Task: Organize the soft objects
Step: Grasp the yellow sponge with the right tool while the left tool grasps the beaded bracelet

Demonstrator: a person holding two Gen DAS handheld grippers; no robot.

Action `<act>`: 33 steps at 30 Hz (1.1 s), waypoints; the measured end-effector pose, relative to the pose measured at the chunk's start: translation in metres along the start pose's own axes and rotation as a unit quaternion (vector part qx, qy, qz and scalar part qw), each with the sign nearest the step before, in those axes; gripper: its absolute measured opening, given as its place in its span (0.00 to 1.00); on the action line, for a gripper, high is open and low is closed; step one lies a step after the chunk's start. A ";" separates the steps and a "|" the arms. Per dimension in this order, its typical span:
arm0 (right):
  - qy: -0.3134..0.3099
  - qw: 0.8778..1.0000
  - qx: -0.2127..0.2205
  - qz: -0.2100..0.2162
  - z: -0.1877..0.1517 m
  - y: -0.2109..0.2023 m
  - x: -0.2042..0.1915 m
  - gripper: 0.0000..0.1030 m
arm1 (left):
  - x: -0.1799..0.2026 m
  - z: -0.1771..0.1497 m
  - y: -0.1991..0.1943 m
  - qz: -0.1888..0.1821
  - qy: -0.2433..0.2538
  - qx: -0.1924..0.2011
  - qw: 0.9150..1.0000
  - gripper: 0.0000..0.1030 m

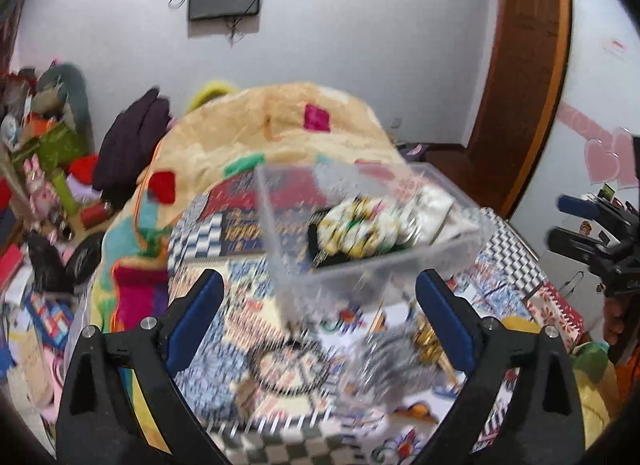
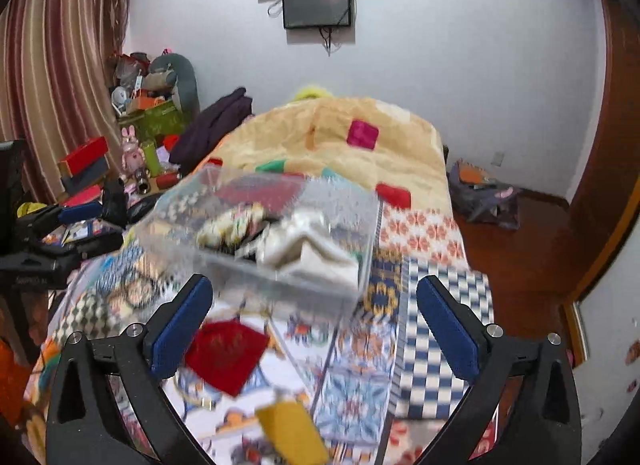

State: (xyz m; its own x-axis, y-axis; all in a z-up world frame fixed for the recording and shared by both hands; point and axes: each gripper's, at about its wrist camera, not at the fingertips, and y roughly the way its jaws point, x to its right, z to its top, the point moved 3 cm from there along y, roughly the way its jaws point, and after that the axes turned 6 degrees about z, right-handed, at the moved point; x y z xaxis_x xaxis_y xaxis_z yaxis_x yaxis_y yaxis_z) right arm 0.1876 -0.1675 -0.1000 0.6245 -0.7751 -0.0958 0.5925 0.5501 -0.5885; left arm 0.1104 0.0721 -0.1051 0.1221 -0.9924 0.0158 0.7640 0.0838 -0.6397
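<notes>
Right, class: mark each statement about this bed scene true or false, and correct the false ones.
1. Both grippers have their jaws open and hold nothing. True: the left gripper and right gripper are both spread wide and empty.
2. The clear plastic box is empty. False: it holds a white folded cloth and a patterned scrunchie.
3. A red pouch lies on the bedspread outside the box. True.
4. The yellow pouch is inside the box. False: it lies on the bedspread, nearer the camera than the box.
5. The wall-mounted screen shows a bright picture. False: it is dark.
</notes>
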 end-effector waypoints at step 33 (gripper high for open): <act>0.021 0.993 -0.111 0.022 -0.078 0.023 0.005 0.32 | -0.035 -0.053 0.035 0.032 -0.010 -0.072 0.997 0.07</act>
State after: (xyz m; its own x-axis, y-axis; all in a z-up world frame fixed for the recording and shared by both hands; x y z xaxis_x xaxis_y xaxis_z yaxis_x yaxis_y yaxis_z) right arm 0.1647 -0.1825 -0.1768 0.6225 -0.7671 -0.1552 0.4355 0.5042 -0.7457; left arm 0.0993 0.1048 -0.1691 0.1820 -0.9832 -0.0140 0.6555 0.1320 -0.7436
